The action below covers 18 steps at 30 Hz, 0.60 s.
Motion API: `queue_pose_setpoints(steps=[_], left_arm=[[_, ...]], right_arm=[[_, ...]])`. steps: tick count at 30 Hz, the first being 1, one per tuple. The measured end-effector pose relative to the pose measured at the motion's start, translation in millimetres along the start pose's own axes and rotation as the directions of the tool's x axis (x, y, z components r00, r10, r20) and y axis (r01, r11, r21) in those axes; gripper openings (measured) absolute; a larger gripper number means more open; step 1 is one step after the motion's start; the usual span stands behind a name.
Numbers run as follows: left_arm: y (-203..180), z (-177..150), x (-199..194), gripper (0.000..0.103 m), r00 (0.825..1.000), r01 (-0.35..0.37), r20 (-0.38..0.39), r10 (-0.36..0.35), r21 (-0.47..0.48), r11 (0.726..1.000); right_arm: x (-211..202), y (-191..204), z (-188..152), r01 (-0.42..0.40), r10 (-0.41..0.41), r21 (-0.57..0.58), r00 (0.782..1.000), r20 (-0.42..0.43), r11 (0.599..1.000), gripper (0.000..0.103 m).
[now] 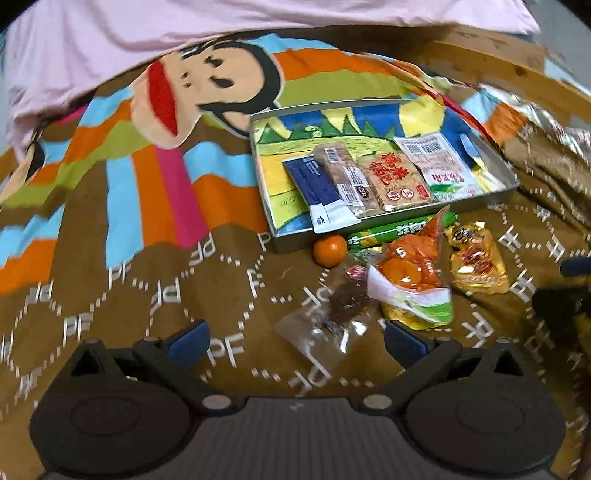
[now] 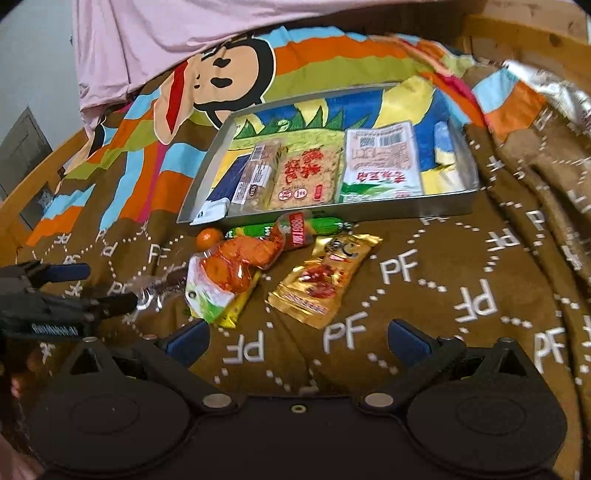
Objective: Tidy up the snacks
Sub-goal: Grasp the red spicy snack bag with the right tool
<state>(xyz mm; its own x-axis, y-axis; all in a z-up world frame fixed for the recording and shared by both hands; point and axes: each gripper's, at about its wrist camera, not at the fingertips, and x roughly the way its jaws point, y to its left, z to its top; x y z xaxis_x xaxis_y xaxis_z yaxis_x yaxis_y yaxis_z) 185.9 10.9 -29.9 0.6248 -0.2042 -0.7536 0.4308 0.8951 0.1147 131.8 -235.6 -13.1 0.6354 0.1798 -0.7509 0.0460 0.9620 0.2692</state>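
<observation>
A brown blanket (image 2: 424, 295) printed with white "PF" letters covers the surface, turning farther back into bright stripes and a cartoon monkey face (image 1: 207, 85), with a pink sheet (image 1: 184, 33) draped behind and a wooden frame (image 2: 524, 33) at the edge.

The left gripper (image 1: 295, 338) hovers over the blanket with its blue-tipped fingers (image 1: 190, 339) spread wide and nothing between them. Just ahead of them lies a clear packet of dark snack (image 1: 332, 314), and beyond it to the right an orange packet of dried fruit slices (image 1: 410, 273) resting on a yellow packet (image 1: 410, 317).

The right gripper (image 2: 297, 339) also stands wide open and empty. A gold snack packet (image 2: 325, 280) lies just ahead between its fingers (image 2: 408, 339), apart from them.

Farther back sit a small orange (image 1: 330, 250) and a green sausage stick (image 1: 391, 232), close against the near wall of a metal tray (image 1: 498, 199). Inside the tray, side by side, lie a blue sachet (image 1: 314, 181), a cereal bar (image 1: 343, 173), a red-lettered rice cracker block (image 1: 393, 177) and a white packet (image 1: 436, 158).
</observation>
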Motion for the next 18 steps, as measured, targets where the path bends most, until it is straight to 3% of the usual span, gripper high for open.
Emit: queue_pose_setpoints(steps=[7, 10, 15, 18], left_arm=[[1.8, -0.8, 9.4, 0.103, 1.000, 0.000, -0.003, 0.000, 0.048, 0.999], [0.1, -2.1, 11.0, 0.103, 1.000, 0.007, -0.009, -0.006, 0.066, 0.998], [-2.4, -1.4, 13.9, 0.103, 1.000, 0.023, -0.006, -0.023, 0.079, 0.997], [-1.3, -0.5, 18.7, 0.103, 0.999, 0.039, -0.010, -0.038, 0.062, 0.997]], right_arm=[[46.3, 18.5, 33.8, -0.063, 0.063, 0.031, 0.998, -0.027, 0.998, 0.102], [71.0, 29.9, 46.7, -0.043, 0.043, 0.023, 0.999, -0.028, 0.999, 0.102], [100.4, 38.6, 69.2, -0.038, 0.055, 0.165, 0.993, -0.100, 0.986, 0.102], [112.8, 47.1, 75.1, -0.017, 0.039, 0.163, 0.990, -0.134, 0.986, 0.102]])
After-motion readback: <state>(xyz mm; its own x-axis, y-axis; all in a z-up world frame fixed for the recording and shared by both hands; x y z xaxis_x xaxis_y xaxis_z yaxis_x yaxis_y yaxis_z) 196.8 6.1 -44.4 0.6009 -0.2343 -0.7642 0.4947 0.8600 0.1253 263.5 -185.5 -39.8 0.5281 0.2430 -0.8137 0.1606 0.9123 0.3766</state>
